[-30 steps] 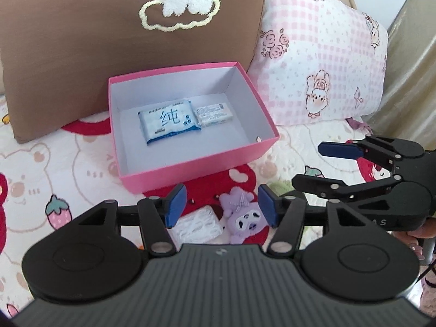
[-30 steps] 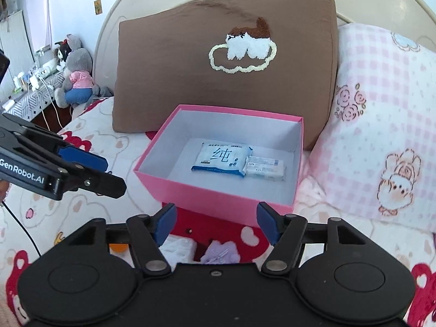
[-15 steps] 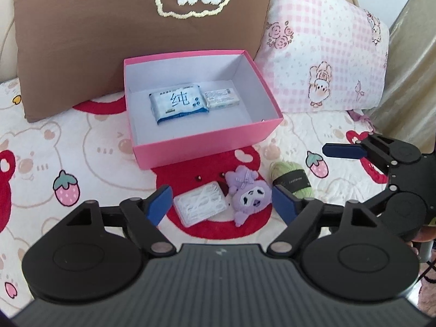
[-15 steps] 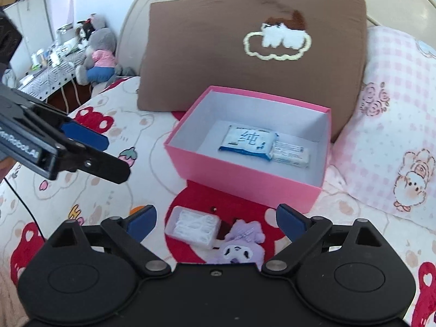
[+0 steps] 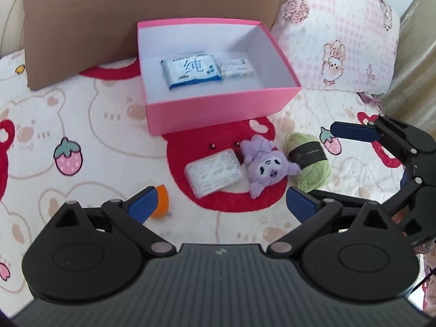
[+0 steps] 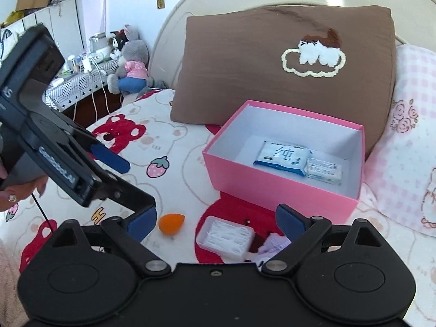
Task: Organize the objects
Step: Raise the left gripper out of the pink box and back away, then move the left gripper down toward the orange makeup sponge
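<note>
Left gripper (image 5: 220, 201): held over the bedspread (image 5: 109, 114), jaws seen opening wide, nothing between the blue pads.
Right gripper (image 6: 215, 222): jaws spread wide, nothing pinched; the clear case lies below the gap.
Box (image 5: 218, 114): one pink box, open-topped, set against the brown pillow (image 5: 109, 27), its near wall facing the loose things.
Inside the box: two packets counted, a blue tissue pack (image 5: 190, 69) and a smaller white pack (image 5: 236, 68), side by side and touching, toward the back; the front half of the floor is left bare.
Loose things: four counted on the bedspread, all outside the box and just in front of it.
Clear case (image 5: 214, 171): one, lying flat on the red patch, just beside the purple toy.
Purple toy (image 5: 268, 167): one plush, lying between the case and the yarn, touching the yarn.
Yarn (image 5: 310, 160): one green ball with a black band, near the right gripper's upper finger.
Orange sponge (image 6: 171, 223): one, off to the left, partly hidden behind the left gripper's pad.
Edges: pink checked pillow (image 5: 340, 41) is seen crowding the box's right wall; open bedspread is left on the box's left side.
</note>
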Available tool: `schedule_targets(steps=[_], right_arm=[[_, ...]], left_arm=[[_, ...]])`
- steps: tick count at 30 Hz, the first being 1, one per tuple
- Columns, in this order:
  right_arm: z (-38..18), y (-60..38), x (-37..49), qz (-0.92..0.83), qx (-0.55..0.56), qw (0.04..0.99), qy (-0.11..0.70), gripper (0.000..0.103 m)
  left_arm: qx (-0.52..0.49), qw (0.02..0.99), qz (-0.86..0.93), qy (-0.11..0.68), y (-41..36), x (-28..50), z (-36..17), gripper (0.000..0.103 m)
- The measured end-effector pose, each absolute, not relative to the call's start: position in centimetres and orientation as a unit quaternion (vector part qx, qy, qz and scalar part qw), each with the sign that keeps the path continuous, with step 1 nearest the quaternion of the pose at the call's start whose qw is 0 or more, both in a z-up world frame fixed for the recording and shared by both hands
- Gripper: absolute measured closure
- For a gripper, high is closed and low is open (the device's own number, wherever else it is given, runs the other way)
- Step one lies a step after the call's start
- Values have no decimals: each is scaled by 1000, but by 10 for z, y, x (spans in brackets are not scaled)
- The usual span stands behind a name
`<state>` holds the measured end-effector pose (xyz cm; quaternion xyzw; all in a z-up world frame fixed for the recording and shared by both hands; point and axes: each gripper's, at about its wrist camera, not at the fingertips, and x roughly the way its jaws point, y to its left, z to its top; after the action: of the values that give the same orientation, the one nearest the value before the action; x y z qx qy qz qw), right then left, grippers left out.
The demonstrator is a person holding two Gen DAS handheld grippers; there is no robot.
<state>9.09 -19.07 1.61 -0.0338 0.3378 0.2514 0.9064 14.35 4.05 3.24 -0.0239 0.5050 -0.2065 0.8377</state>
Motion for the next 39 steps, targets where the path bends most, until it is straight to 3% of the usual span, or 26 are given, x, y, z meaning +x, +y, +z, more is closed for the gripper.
schedule_targets(steps=[18,26,39], right_arm=[[-29,-151,88,227,-105,922,296,11],[-45,-135,97,286,-57,891,348,12],[-81,-85,102,316,-102,876,349,17]], left_arm=[[-86,842,-200,494,81,131,-19,1],[-104,850,-188,481,99,129,-38,1],[-134,856,-169,470,117,140,-85,4]])
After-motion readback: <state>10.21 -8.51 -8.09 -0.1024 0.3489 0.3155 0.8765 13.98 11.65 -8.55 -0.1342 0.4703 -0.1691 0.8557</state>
